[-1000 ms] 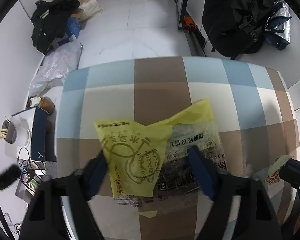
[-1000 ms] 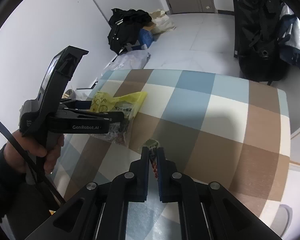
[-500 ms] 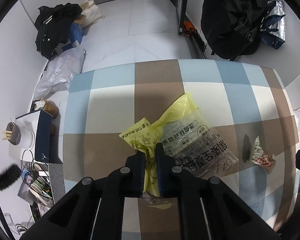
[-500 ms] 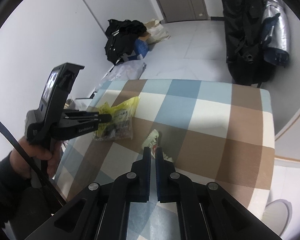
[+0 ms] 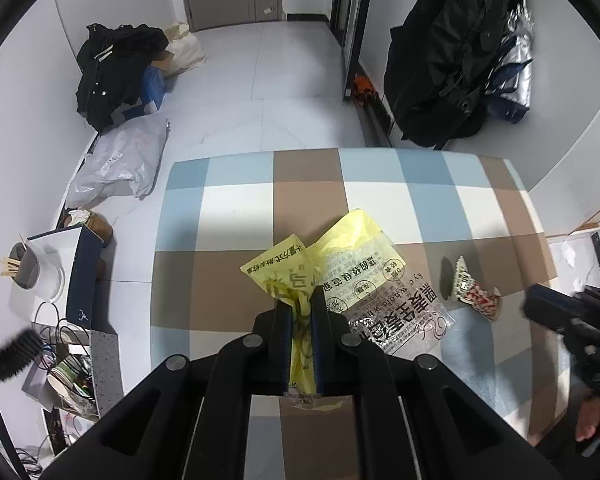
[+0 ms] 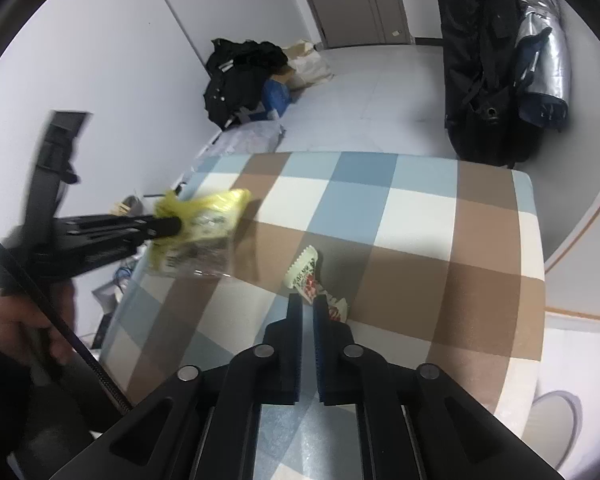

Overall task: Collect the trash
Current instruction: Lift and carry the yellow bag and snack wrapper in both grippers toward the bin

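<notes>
My left gripper [image 5: 301, 303] is shut on the edge of a yellow plastic bag [image 5: 288, 276] and holds it lifted over the checked tablecloth [image 5: 236, 208]. A clear printed wrapper [image 5: 396, 316] hangs with the bag. The bag also shows in the right wrist view [image 6: 204, 216], off the table at the left. A crumpled red and white snack wrapper [image 6: 308, 278] lies on the cloth just ahead of my right gripper [image 6: 307, 300]. Its jaws stand nearly closed with a thin gap and hold nothing. The wrapper also shows in the left wrist view [image 5: 470, 290].
The table's far edge drops to a white tiled floor [image 5: 268, 92]. Black clothes [image 5: 116, 68] and a grey plastic sack [image 5: 120, 164] lie on the floor at the left. A black bag [image 5: 452, 52] hangs at the back right. A white cup [image 5: 32, 276] and clutter stand left of the table.
My left gripper closed on the yellow bag and lifted it off the cloth. My right gripper let the snack wrapper drop and drew back from it.
</notes>
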Tool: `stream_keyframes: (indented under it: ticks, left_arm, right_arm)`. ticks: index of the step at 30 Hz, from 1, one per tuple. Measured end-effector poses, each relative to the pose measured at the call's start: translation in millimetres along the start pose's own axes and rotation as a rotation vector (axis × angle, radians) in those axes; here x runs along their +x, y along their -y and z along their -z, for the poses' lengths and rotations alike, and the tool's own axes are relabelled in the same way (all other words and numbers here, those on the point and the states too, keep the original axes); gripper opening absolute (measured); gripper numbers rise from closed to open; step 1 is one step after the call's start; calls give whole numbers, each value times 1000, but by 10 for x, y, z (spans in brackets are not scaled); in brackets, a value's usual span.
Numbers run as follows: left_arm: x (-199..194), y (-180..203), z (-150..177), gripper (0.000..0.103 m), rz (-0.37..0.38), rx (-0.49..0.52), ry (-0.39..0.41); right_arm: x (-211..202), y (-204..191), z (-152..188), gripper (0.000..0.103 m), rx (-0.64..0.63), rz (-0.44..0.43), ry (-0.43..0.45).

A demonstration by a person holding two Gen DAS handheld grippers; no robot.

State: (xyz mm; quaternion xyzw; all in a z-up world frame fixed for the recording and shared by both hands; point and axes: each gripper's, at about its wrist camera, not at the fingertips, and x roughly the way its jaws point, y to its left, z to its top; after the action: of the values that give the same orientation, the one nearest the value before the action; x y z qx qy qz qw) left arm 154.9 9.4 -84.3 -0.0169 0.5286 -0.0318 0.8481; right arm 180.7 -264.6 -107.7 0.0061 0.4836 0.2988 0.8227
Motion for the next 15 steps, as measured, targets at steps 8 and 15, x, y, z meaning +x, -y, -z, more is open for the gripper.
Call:
stream_keyframes:
  ticks: [8, 15]
  left_arm:
    - [-120, -153, -19, 4, 39, -23, 39]
    - [-231, -288, 1, 4, 72, -53, 65]
  right_arm:
    - [279, -111, -41, 40, -55, 47, -22]
    - [498, -227, -23, 25, -138, 105, -66]
